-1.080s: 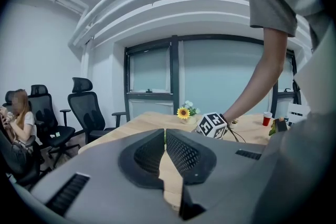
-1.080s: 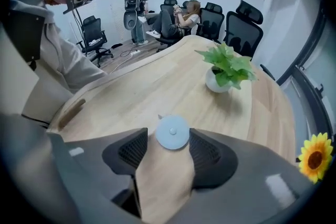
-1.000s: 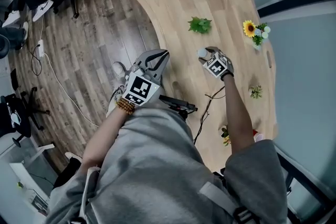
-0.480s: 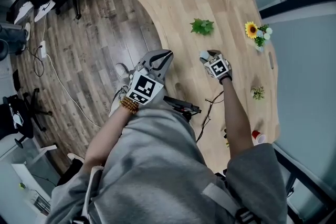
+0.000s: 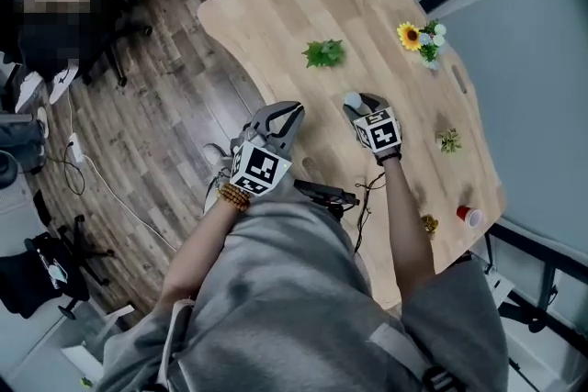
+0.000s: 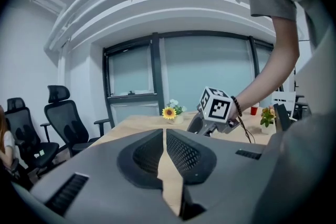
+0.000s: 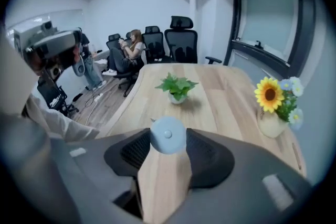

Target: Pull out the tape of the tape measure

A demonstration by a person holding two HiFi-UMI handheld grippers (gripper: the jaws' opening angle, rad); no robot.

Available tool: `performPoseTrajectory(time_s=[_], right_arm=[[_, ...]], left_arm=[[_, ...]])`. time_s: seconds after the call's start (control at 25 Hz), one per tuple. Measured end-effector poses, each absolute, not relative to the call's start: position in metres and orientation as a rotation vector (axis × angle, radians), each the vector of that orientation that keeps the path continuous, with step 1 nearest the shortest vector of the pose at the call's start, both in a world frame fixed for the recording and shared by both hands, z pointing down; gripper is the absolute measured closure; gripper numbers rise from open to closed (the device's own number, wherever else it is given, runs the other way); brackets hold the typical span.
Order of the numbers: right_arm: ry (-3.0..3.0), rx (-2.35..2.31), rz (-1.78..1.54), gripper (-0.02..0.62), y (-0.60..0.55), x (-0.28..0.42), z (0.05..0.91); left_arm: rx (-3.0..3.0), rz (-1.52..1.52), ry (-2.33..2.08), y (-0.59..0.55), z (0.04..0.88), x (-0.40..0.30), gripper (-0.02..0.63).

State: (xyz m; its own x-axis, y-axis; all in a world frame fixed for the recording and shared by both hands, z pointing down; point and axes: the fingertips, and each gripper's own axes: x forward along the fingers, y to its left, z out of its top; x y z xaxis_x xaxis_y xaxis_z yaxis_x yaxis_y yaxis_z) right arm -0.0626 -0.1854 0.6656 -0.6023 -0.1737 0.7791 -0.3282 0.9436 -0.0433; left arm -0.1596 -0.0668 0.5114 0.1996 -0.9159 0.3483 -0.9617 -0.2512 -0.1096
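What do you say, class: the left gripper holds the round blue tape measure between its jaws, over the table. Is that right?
No. The right gripper holds the round blue tape measure over the table; its jaws have just been closing on it, as the right gripper view shows. The left gripper is shut and empty.

One tape measure point(image 7: 167, 135), two tools point(image 5: 290, 113) point(image 5: 360, 101), one sunflower vase point(image 5: 418, 38), one red cup point(image 5: 469, 215)

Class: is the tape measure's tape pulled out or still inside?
Still inside: the round pale-blue tape measure shows only its case, with no strip of tape leading out.
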Motion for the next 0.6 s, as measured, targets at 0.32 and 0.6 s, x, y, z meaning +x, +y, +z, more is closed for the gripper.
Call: performPoseTrajectory(time_s=[0.32, 0.6], right_arm=[[-2.311, 0.547, 0.321, 0.370, -0.148, -0.033, 0.563], [-2.263, 0.642, 0.343, 0.371, -0.109, -0.001, 0.535]], left_arm=[[2.601, 0.656, -1.626, -0.085, 0.514, -0.106, 0.580], [2.872, 0.701, -1.381, -0.083, 0.510, -0.043, 0.558]])
